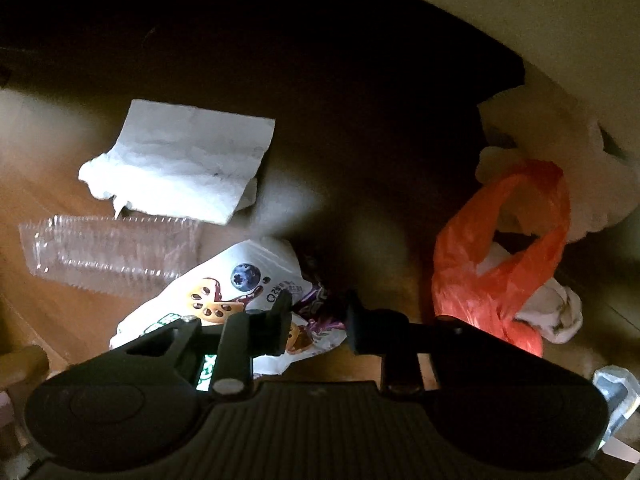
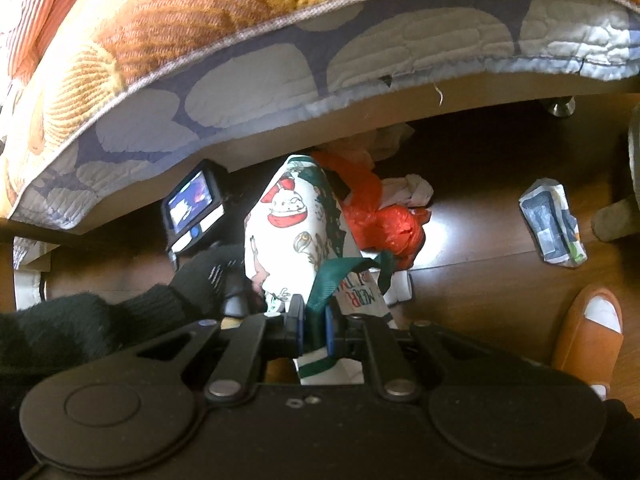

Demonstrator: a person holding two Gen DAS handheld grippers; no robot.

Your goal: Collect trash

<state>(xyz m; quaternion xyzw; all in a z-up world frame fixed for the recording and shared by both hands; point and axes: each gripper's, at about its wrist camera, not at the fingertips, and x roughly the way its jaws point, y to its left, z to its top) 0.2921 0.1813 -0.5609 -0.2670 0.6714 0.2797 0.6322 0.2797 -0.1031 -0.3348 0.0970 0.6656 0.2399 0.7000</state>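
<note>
In the left wrist view a white snack wrapper (image 1: 240, 280) printed with a blueberry and biscuits lies on the wooden floor. My left gripper (image 1: 318, 320) points straight down over it. The wrapper's crumpled purple end fills the narrow gap between the fingers and touches both pads. In the right wrist view my right gripper (image 2: 314, 328) is shut on the green ribbon handle (image 2: 332, 280) of a white Christmas-print gift bag (image 2: 292, 220), which hangs open-side up in front of the bed.
A white tissue (image 1: 180, 160), a clear plastic tray (image 1: 108, 248) and an orange plastic bag (image 1: 500, 264) lie under the bed. A crumpled packet (image 2: 552, 224) lies at right. The mattress edge (image 2: 280, 80) overhangs. A slippered foot (image 2: 588, 340) and a black-gloved hand (image 2: 200, 280) are near.
</note>
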